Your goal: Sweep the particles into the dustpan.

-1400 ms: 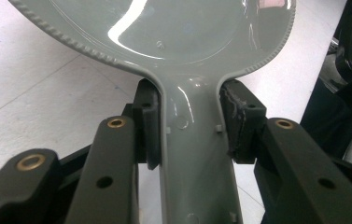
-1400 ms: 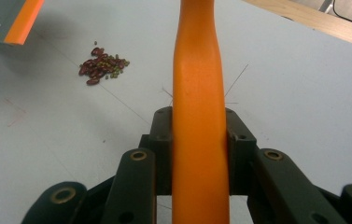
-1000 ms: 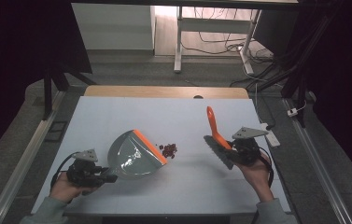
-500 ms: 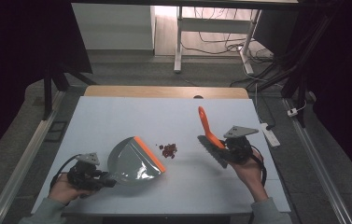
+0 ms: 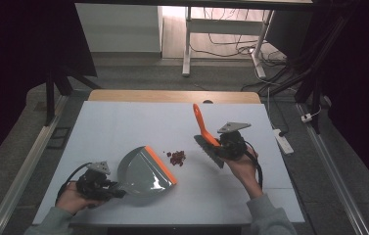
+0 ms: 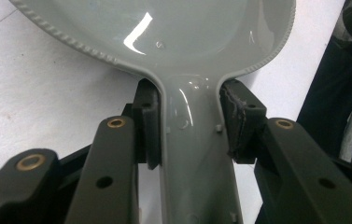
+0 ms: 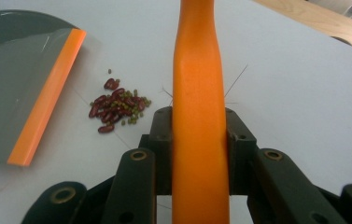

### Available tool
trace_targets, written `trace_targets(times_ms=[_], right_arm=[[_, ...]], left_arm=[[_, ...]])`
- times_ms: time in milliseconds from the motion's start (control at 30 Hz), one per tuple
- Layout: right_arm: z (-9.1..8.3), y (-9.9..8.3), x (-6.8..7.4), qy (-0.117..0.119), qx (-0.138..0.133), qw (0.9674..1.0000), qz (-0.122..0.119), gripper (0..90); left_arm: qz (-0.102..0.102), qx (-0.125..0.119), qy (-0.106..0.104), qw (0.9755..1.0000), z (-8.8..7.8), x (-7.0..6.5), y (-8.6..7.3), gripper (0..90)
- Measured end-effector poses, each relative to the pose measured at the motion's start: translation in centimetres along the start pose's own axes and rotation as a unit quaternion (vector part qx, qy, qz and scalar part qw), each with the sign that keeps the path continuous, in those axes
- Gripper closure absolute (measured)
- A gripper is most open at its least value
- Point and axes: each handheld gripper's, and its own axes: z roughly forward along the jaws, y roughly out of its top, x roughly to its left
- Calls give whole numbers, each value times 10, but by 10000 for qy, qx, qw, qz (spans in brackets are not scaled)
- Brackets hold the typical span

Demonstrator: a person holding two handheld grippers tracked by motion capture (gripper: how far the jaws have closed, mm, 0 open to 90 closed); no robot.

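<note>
Nearest the person, the left gripper [image 5: 104, 186] is clamped on the neck of the grey dustpan [image 5: 145, 171]; in the left gripper view both pads press the handle [image 6: 197, 154] from either side, a firm side squeeze that should keep the pan from twisting. The pan lies low on the white table [image 5: 123, 127], its orange lip [image 5: 161, 163] turned toward the spill, which looks like the reason for that angle: a ramp ready to receive.

Just beyond the lip, a small gap away, sits the little heap of red beans [image 5: 176, 157], with smaller greenish grains mixed in, clearer in the right gripper view [image 7: 115, 107].

Across the heap, the right gripper [image 5: 221, 145] is closed tight on the orange brush handle [image 7: 198, 116], jaws flat against both sides. The handle stands up and away, the dark bristle head [image 5: 208, 151] down near the table on the side of the beans opposite the pan. Whether the bristles actually touch the surface is hard to tell from above. Pan one side, brush the other: set for a sweep, I'd judge.
</note>
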Motion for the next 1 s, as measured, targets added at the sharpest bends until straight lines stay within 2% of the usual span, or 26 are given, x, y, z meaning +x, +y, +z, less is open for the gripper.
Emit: trace_targets(times_ms=[433,600,767,1000], right_arm=[[40,24,7,19,354,9993,-98,707],[48,27,6,-24,451,9989,-133,707],[57,29,5,-50,567,9982,-171,707],[65,31,8,-35,603,9980,-198,707]], left_arm=[[-22,49,-113,9999,7,3,5,619],[14,128,-193,9997,12,1,10,619],[11,230,-169,9996,17,1,12,619],[-17,241,-203,9995,18,2,13,619]])
